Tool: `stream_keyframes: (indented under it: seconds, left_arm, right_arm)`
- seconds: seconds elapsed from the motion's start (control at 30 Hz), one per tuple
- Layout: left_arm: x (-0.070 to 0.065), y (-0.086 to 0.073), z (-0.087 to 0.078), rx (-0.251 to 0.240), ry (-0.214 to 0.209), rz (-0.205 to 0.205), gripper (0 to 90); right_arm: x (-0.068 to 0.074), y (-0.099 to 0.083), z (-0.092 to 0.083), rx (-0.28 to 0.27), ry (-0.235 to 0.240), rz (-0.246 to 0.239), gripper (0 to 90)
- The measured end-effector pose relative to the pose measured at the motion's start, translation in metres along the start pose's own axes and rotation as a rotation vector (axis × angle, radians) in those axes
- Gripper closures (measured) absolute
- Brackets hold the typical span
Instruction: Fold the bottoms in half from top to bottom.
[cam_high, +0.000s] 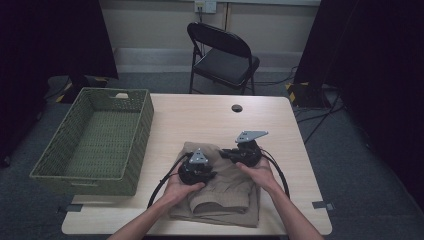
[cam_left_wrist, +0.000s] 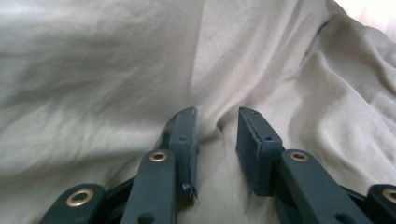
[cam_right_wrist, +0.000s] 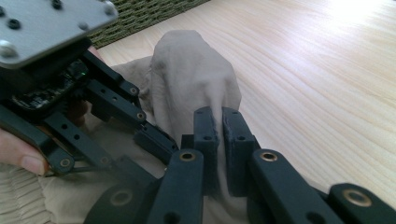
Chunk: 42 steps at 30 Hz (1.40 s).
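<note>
Lying across the near edge of the wooden table (cam_high: 280, 125), right of the green wicker basket (cam_high: 95, 140): khaki shorts (cam_high: 225, 195), folded. Pinching a raised fold of that cloth, pads nearly together: right gripper (cam_right_wrist: 218, 122). Resting on the fabric, narrowly parted, squeezing nothing: left gripper (cam_left_wrist: 215, 128). Showing no readable writing anywhere.

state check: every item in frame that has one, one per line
left hand-held gripper: jaws apart, a ridge of fabric between the pads; firm pinch not clear
right hand-held gripper: shut on a fold of the garment, lifting it into a peak
tan garment: folded, lying on the table, far edge raised
green basket: upright, nothing inside
folding chair: unfolded, vacant
</note>
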<state>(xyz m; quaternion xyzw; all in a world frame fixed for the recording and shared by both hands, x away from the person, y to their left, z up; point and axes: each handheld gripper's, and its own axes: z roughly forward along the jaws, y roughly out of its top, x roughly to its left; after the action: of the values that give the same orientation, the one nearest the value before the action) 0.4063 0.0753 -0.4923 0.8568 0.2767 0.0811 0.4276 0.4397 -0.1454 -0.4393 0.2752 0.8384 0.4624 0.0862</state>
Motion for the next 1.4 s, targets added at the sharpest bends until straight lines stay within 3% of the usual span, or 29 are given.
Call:
stream_keyframes:
  seconds: [0.1,0.23,0.37,0.4,0.53,0.57,0.6,0.63,0.67,0.73,0.8,0.93,1.0,1.03,1.1,1.4]
  left_arm:
    - [-0.001,0.002,-0.004,-0.009,-0.017,-0.005,67.0]
    - [-0.007,0.009,-0.023,-0.058,-0.049,-0.010,65.3]
    - [-0.014,0.011,-0.033,-0.061,-0.090,0.005,63.1]
    - [-0.022,0.012,-0.040,-0.056,-0.081,0.038,61.2]
    - [-0.037,0.012,-0.053,-0.061,-0.145,0.042,58.5]
    - [-0.037,0.012,-0.053,-0.061,-0.145,0.042,58.0]
    - [-0.042,0.010,-0.059,-0.075,-0.184,0.038,57.9]
    - [-0.042,0.010,-0.059,-0.075,-0.184,0.038,58.7]
    - [-0.047,0.007,-0.063,-0.072,-0.219,0.038,60.8]
    - [-0.051,0.002,-0.065,-0.075,-0.233,0.058,72.1]
    - [-0.051,0.000,-0.063,-0.058,-0.251,0.047,72.3]
    - [-0.060,-0.008,-0.047,0.030,-0.297,0.065,67.9]
    - [-0.061,-0.009,-0.041,0.048,-0.284,0.069,62.8]
    - [-0.061,-0.009,-0.041,0.048,-0.284,0.069,63.4]
    - [-0.062,-0.012,-0.032,0.071,-0.268,0.109,69.0]
    - [-0.057,-0.010,-0.021,0.060,-0.208,0.114,72.6]
  right_arm:
    - [-0.001,0.000,0.001,0.000,-0.002,0.000,85.9]
    - [-0.003,-0.001,0.002,-0.004,-0.007,0.009,85.9]
    - [-0.003,-0.001,0.002,0.001,-0.010,0.007,85.9]
    - [-0.004,-0.001,0.003,0.001,-0.011,0.008,85.9]
    - [-0.004,0.000,0.003,0.006,-0.016,0.006,85.9]
    - [-0.004,0.000,0.003,0.007,-0.017,0.005,85.9]
    - [-0.004,0.000,0.003,0.007,-0.017,0.004,85.9]
    - [-0.004,0.000,0.003,0.007,-0.017,0.004,85.9]
    - [-0.004,0.000,0.003,0.006,-0.018,0.002,85.9]
    - [-0.004,0.000,0.003,0.005,-0.017,0.004,85.9]
    - [-0.004,0.000,0.003,0.005,-0.017,0.005,85.9]
    - [-0.003,0.000,0.002,0.003,-0.021,0.004,85.9]
    - [-0.004,0.000,0.002,-0.002,-0.022,0.001,85.9]
    - [-0.004,0.000,0.002,-0.002,-0.022,0.001,85.9]
    - [-0.005,0.001,0.001,-0.005,-0.028,0.006,85.9]
    - [-0.005,0.008,-0.002,-0.025,-0.042,0.001,86.0]
